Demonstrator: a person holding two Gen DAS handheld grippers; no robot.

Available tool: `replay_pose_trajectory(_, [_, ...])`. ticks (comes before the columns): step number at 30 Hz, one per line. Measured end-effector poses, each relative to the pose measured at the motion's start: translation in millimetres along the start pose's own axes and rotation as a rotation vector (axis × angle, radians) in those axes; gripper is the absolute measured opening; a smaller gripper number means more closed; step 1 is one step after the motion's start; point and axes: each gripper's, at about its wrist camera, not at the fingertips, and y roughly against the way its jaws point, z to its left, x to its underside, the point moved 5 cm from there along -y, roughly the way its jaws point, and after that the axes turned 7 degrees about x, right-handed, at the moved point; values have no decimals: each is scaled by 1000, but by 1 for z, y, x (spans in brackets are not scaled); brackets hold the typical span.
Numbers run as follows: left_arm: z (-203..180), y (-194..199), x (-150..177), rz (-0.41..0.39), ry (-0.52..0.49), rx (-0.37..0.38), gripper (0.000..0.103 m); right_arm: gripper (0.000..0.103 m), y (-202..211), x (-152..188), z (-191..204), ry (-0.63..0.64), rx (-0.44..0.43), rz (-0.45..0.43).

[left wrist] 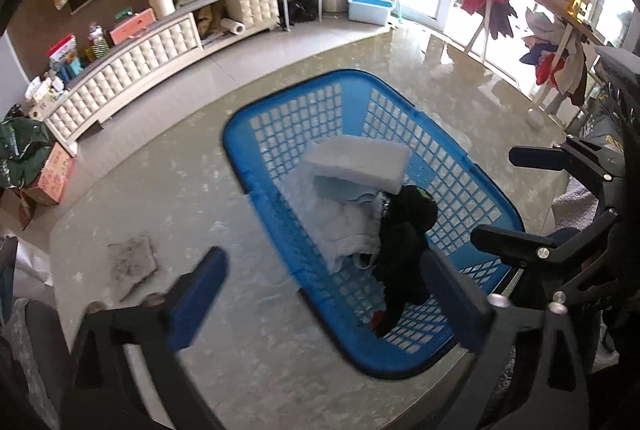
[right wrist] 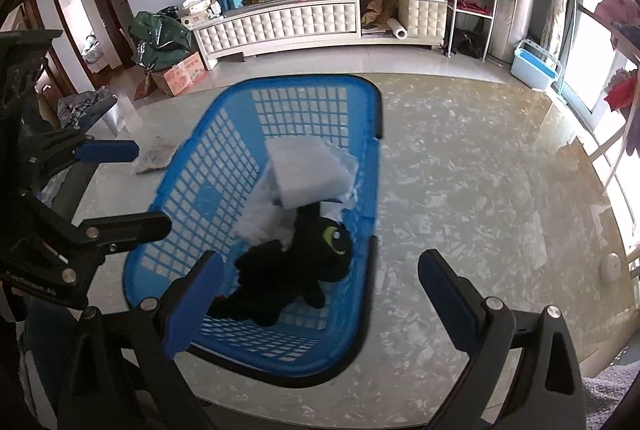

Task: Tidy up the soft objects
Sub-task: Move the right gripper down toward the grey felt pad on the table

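Lying far left on glossy table [left wrist: 248, 342]: grey rag [left wrist: 132, 264], flat, well apart from basket rim. Next over, left gripper [left wrist: 326, 304] spread wide, holding nothing, hovering above near end of blue basket [left wrist: 256, 134]. Inside basket: white sponge block [left wrist: 358, 164] on top of light blue cloth [left wrist: 346, 190] and white cloth [left wrist: 344, 230], black plush toy [left wrist: 404, 230] just beside them at near end, green eye showing in right wrist view [right wrist: 334, 236], small red bit at its lower edge. Further right, right gripper [right wrist: 320, 292] also spread wide, holding nothing, left finger over basket's near corner, right finger over bare table. Far right: clothes rack [left wrist: 488, 2] by window, loaded with garments.
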Motion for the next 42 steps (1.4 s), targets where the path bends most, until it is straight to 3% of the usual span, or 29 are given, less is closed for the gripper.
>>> replay_pose_trajectory(18, [89,64,48,-130,176,-102,103,98,-5,-28,73,119,-50,-2])
replay_pose_trajectory(25, [134,73,74,-148,272,-169,103,98,-18,-50,104,157,-91,-6])
replay_pose_trajectory(32, [187,76,99,-150,394,-190,103,98,-42,-64,147,208,-152,33])
replay_pose_trajectory(42, [243,80,122,-162,510,-262,103,98,-73,-77,195,315,-128,71])
